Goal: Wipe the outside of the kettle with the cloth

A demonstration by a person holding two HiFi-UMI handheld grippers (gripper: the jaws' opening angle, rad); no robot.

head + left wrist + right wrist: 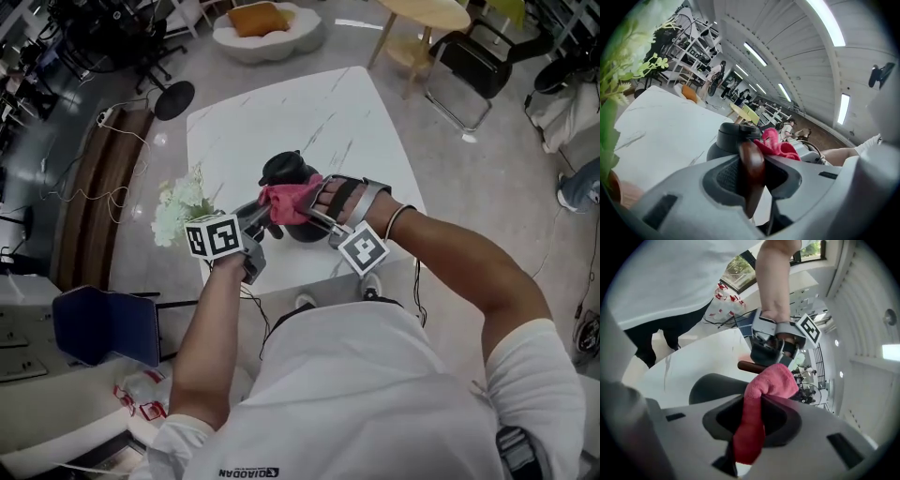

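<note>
A black kettle stands near the front edge of the white marble table. My left gripper is shut on the kettle's brown wooden handle, which runs upright between the jaws in the left gripper view. My right gripper is shut on a pink cloth. The cloth bulges out of the jaws and lies against the kettle's dark side, right beside the handle. In the right gripper view the left gripper faces me across the kettle. The kettle's lid shows behind the cloth.
A bunch of white flowers stands at the table's left edge, close to my left gripper. A blue chair is on the floor at the lower left. Beyond the table are a round wooden table and a black chair.
</note>
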